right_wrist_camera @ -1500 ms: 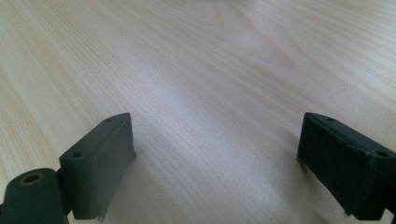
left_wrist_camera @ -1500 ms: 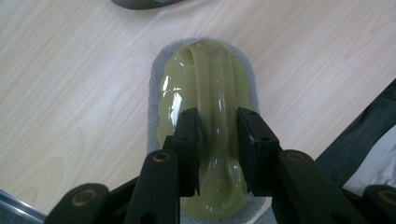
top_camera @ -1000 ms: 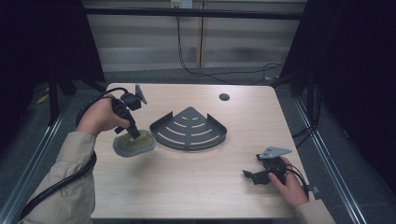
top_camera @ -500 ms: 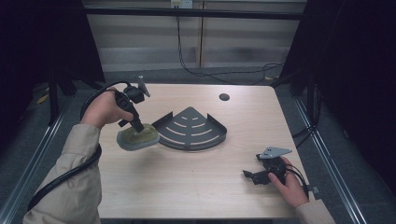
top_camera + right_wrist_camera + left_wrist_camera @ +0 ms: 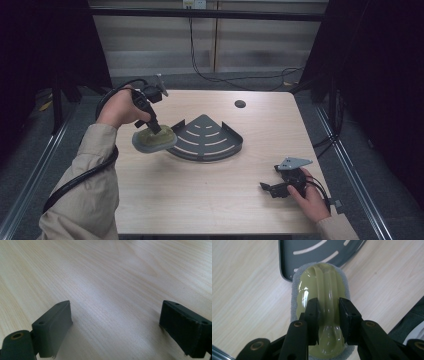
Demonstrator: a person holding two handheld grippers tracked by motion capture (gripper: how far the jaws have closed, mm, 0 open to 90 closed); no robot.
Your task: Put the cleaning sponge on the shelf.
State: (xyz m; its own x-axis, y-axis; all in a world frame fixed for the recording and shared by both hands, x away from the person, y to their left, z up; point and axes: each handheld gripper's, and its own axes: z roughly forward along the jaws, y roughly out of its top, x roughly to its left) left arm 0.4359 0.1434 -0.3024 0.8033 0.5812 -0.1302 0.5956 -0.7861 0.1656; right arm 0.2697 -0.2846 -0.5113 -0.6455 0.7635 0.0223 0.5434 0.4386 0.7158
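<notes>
An olive-green scrubber with a grey pad (image 5: 154, 140) hangs above the table, just left of a dark grey fan-shaped slotted tray (image 5: 206, 137). My left gripper (image 5: 156, 128) is shut on the ridge of the scrubber (image 5: 323, 302), whose far end overlaps the tray's corner (image 5: 287, 270) in the left gripper view. The left gripper (image 5: 328, 315) pinches the green handle from both sides. My right gripper (image 5: 267, 189) rests low near the table's front right, open, with bare wood between its fingers (image 5: 53, 325).
A small dark round hole or cap (image 5: 240, 104) sits near the table's far edge. The wooden table (image 5: 200, 200) has bare room in the middle and front. Black cables trail from both grippers. Metal rails run along both sides.
My left gripper has lifted the scrubber off the table and carried it right and farther back, up to the tray's left corner. The right gripper has stayed in place.
</notes>
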